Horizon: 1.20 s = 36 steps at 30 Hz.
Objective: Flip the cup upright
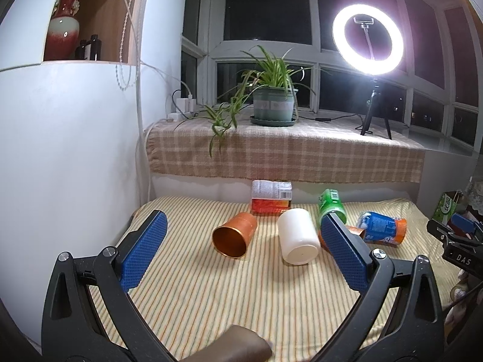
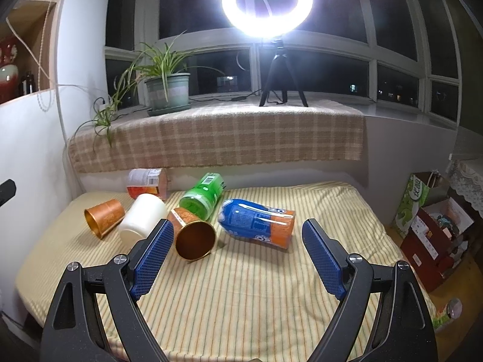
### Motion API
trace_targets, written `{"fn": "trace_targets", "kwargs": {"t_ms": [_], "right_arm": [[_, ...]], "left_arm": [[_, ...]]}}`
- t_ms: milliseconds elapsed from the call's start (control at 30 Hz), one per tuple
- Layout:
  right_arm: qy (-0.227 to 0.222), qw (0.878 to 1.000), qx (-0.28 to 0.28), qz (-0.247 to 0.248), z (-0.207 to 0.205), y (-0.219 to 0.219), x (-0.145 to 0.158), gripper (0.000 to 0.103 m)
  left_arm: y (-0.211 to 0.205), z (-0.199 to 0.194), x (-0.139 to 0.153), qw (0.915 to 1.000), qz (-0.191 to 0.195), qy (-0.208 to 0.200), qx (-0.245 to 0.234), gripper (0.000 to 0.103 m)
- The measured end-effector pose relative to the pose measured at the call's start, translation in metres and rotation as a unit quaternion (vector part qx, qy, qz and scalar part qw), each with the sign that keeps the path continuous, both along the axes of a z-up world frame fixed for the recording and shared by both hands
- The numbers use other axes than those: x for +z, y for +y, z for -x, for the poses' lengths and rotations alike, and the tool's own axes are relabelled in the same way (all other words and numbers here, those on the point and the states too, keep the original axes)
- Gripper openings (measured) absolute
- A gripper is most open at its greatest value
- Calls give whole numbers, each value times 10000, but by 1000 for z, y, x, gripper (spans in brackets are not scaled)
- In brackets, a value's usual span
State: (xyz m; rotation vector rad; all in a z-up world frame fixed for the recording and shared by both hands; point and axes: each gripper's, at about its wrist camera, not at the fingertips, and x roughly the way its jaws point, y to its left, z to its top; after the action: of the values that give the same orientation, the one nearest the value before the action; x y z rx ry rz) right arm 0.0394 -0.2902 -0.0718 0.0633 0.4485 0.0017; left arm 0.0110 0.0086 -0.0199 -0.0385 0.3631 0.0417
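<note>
Copper cups: two, both lying on their sides on the striped table cloth [image 2: 241,301]; left copper cup [image 1: 234,235] beside the white cup, open mouth toward the camera; right copper cup [image 2: 193,235] just in front of the green bottle, mouth also toward the camera.
White cup: [image 1: 299,236] on its side between the two copper cups, flat base toward the left camera.
Green bottle: [image 2: 202,196] lying down, touching the blue-and-orange bottle [image 2: 259,223], also on its side.
Box: red-and-white carton [image 1: 271,200] at the far edge, against the wall.
Left hand-held gripper: [image 1: 243,235] spread wide, grasping nothing, above the cloth, facing the left copper cup and white cup.
Right hand-held gripper: [image 2: 238,236] spread wide, grasping nothing; left pad [image 2: 154,259] just beside the right copper cup.
Sill: potted spider plant [image 1: 271,96] and lit ring light [image 1: 368,39] on a checked cloth.
</note>
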Motion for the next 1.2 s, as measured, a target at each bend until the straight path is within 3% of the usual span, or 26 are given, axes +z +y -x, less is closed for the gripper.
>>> {"fn": "trace_targets", "kwargs": {"t_ms": [367,533,867,1200], "right_arm": [[122,9965,790,229,-40,22,4,87],[199,9877,1441,579,-69,45,9,87],[490,9525,2762,1183,-140,94,14,87],[956,8981,3892,1813,-214,151,-1,87]], "left_arm": [[31,-12,-17,9992,-39,329,225,103],[44,-14,-26,9987,-93,424,285,103],[58,-29,-42,9968,-83,719,349,103],[74,-43,-59,9946,-13,905,503,103]]}}
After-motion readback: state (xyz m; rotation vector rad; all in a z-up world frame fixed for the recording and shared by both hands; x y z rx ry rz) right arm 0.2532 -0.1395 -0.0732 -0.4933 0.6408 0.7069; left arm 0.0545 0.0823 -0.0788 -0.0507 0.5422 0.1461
